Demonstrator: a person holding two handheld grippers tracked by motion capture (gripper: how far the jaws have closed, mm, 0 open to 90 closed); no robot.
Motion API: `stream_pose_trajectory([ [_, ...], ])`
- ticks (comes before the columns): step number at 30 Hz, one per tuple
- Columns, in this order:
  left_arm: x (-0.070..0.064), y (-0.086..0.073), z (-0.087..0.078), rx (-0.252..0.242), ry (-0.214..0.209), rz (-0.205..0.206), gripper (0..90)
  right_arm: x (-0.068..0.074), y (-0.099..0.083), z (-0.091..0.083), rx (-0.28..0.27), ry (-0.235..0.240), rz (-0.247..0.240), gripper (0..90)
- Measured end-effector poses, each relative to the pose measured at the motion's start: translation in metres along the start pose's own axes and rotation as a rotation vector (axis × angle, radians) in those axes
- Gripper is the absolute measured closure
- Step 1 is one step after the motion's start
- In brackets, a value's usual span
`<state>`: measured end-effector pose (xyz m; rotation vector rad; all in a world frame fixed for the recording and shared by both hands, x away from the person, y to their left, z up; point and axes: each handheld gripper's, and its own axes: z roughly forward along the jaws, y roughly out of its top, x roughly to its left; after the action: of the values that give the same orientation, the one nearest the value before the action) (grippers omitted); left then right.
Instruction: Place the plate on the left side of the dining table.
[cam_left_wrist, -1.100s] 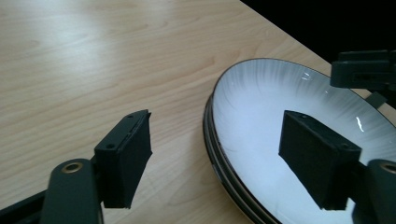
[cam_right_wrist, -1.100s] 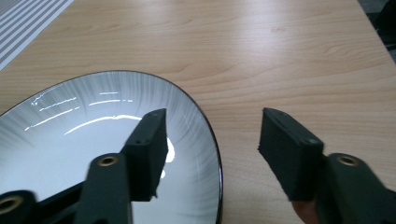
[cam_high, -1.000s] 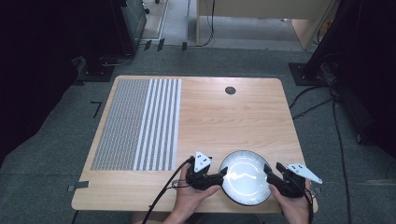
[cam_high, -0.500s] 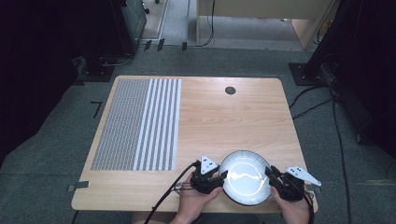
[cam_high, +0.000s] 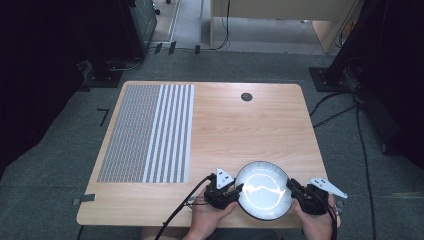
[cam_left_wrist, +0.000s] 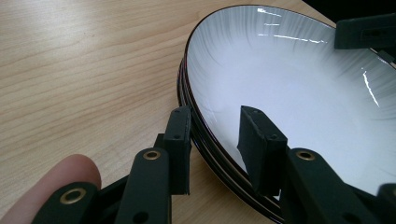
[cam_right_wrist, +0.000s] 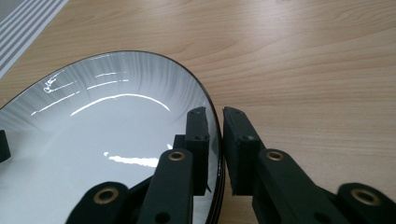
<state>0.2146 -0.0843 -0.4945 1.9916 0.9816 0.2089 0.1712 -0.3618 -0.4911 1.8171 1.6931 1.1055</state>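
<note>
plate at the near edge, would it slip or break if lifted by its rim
The plate looks glossy, with bright glare, so probably slippery between the tongs. It looks like rigid glazed ceramic, so likely breakable if dropped. The right tongs pinch the thin rim narrowly; the left tongs straddle it, open.

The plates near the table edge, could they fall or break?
Maybe. The plates sit close to the table's front edge, so a slip could send them off. The left gripper straddles the rim with a gap, so that side may slip. The stacked rims could also slide apart if only the top one is pinched.
</note>
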Motion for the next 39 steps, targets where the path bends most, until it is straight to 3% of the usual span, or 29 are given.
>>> stream_pose_trajectory([
  [2,-0.001,0.000,-0.002,-0.009,0.010,0.012,67.2,0.000,0.000,-0.001,-0.001,-0.014,-0.003,84.8],
  [6,0.000,0.001,-0.002,-0.003,0.003,0.012,67.7,-0.003,0.001,-0.002,0.004,0.009,0.026,85.4],
  [13,0.001,0.000,0.000,0.005,-0.003,0.004,67.1,-0.016,0.004,-0.005,0.006,0.100,0.171,89.8],
  [15,0.002,0.001,0.000,0.006,-0.006,-0.001,66.7,-0.017,0.003,-0.004,0.005,0.102,0.162,89.8],
  [24,0.002,0.002,0.000,0.008,-0.008,-0.018,66.3,-0.020,0.004,-0.003,0.023,0.143,0.212,89.7],
  [29,0.006,0.003,0.001,0.011,-0.040,-0.065,63.7,-0.021,0.002,0.001,0.045,0.184,0.239,89.7],
  [36,0.006,0.003,-0.002,0.006,-0.036,-0.064,64.4,-0.022,0.000,0.005,0.048,0.216,0.254,89.2],
  [39,0.007,0.006,-0.006,-0.001,-0.049,-0.096,66.7,-0.024,-0.002,0.008,0.047,0.243,0.272,88.7],
])
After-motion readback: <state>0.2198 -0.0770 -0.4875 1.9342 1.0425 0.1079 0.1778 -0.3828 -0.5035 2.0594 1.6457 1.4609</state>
